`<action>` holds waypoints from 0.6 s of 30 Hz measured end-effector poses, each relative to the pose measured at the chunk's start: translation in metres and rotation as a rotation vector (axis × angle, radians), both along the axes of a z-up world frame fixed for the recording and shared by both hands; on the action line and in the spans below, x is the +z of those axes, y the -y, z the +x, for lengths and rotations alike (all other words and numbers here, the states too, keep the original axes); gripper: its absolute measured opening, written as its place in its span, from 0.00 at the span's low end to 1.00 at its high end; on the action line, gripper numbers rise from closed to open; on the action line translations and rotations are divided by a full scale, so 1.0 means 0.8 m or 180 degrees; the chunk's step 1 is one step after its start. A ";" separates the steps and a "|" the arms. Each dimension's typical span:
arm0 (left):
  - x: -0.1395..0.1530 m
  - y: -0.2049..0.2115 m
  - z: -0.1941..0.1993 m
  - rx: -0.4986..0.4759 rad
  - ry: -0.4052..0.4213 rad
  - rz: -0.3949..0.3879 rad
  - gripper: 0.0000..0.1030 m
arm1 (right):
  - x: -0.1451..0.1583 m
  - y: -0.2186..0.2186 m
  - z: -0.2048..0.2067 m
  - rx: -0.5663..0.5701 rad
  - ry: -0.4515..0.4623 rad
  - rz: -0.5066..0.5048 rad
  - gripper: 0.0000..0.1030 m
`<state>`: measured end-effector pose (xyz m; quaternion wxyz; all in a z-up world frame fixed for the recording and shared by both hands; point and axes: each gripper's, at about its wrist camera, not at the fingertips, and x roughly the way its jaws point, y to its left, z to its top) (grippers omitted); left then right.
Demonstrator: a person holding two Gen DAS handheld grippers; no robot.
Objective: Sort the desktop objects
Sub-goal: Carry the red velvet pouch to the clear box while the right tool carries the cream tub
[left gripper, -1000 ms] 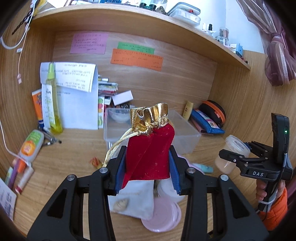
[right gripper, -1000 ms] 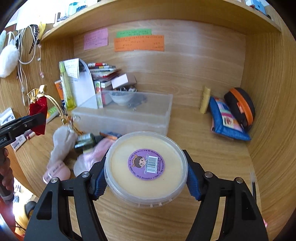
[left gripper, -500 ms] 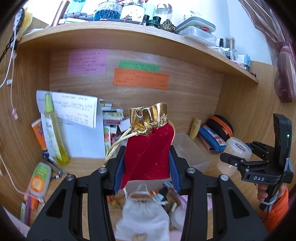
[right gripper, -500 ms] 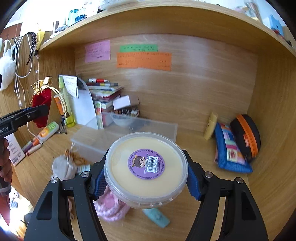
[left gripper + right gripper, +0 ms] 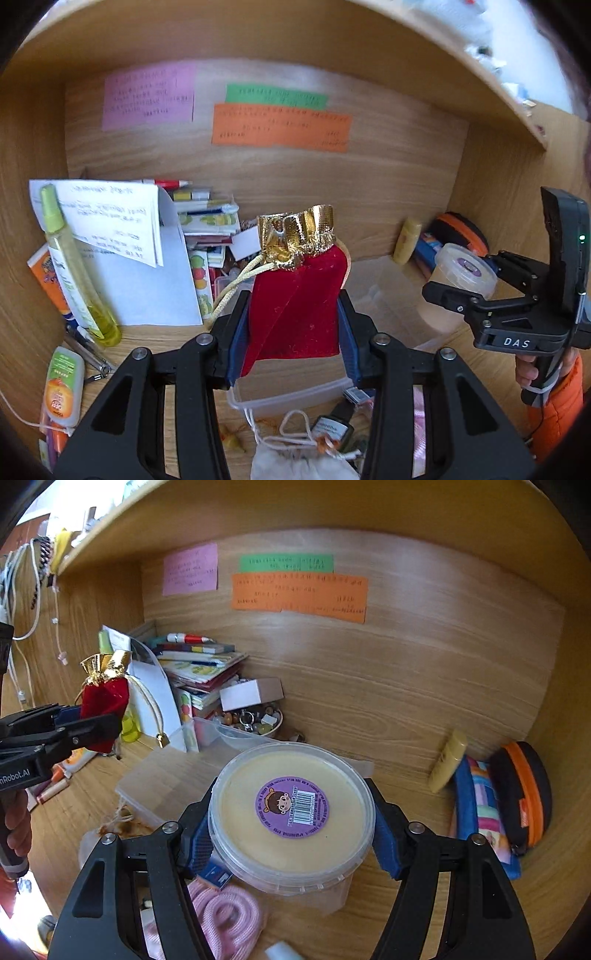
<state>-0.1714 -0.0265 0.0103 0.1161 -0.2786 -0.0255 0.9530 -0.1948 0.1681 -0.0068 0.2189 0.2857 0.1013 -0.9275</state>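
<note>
**Both tools loaded above the cluttered tabletop**

The left tool (image 5: pixel 291 325) is clenched on a red velvet pouch (image 5: pixel 295 306), its blue pads pressing the cloth from both sides; the pouch stands upright between them, its gold ruffled top (image 5: pixel 297 234) above the fingers and a cream drawstring (image 5: pixel 236 288) trailing off to the left. The right tool (image 5: pixel 291 834) grasps a round lidded tub (image 5: pixel 291 812) by its rim, the pale lid facing the camera with a purple barcode sticker (image 5: pixel 291 808) at its centre.

Below the two tools, a clear plastic box (image 5: pixel 170 775) sits on the tabletop (image 5: pixel 399 786). Near its front edge lie a white drawstring bag (image 5: pixel 295 461) and a pink knitted piece (image 5: pixel 221 915). Farther back, a stack of books (image 5: pixel 199 672) and a white sheet (image 5: pixel 110 221) lean at the left, with a tall yellow bottle (image 5: pixel 74 273) beside them. At the right, a blue pencil case (image 5: pixel 480 812) lies against a black-and-orange case (image 5: pixel 524 794). Pink, green and orange notes (image 5: pixel 299 594) are stuck to the back wall.
</note>
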 end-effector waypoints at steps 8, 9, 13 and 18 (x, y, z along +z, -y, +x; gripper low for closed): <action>-0.029 -0.014 -0.045 -0.0077 0.0318 -0.0195 0.41 | -0.027 0.007 -0.048 0.0008 0.0258 0.0077 0.65; -0.034 -0.016 -0.053 -0.0106 0.0381 -0.0192 0.41 | -0.031 0.009 -0.053 0.0013 0.0294 0.0082 0.65; -0.044 -0.021 -0.070 -0.0166 0.0521 -0.0191 0.41 | -0.049 0.014 -0.071 0.0037 0.0427 0.0181 0.65; -0.059 -0.028 -0.086 -0.0271 0.0732 -0.0257 0.41 | -0.067 0.016 -0.082 0.0084 0.0568 0.0313 0.65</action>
